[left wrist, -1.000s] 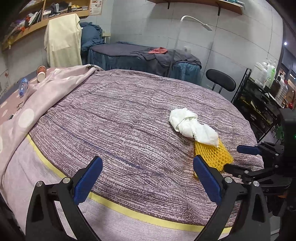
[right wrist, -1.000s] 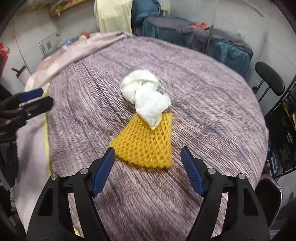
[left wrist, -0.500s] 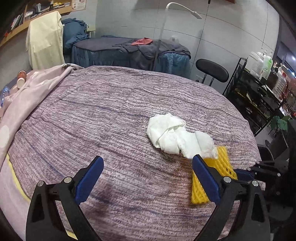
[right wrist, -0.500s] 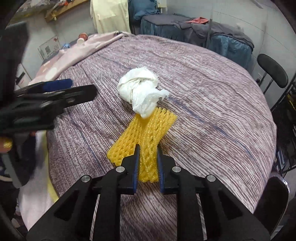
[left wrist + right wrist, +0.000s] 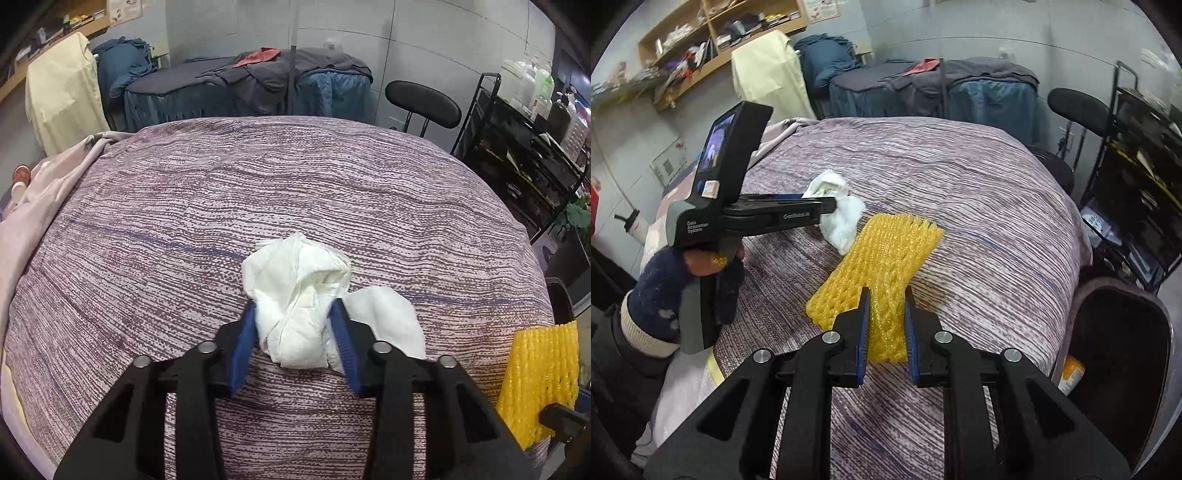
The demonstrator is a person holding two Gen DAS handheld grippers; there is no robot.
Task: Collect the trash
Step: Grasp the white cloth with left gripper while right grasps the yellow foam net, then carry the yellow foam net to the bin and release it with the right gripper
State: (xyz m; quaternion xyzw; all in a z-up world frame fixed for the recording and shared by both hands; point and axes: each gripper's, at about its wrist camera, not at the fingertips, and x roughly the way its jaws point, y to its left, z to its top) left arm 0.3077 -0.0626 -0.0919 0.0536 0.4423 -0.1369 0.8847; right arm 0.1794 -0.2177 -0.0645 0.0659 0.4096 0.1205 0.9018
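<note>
Chair (image 5: 423,99) behind bed (image 5: 184,221), bin (image 5: 1123,354) beside

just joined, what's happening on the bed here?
A person is clearing trash off the purple striped bedspread with two handheld grippers. The left gripper has just been closing, and its blue pads now pinch the crumpled white tissue wad. The right gripper is shut on the yellow foam fruit net, whose far end is lifted off the cover. Neither piece is binned yet.

yellow foam net (image 5: 537,384) cut off right
</note>
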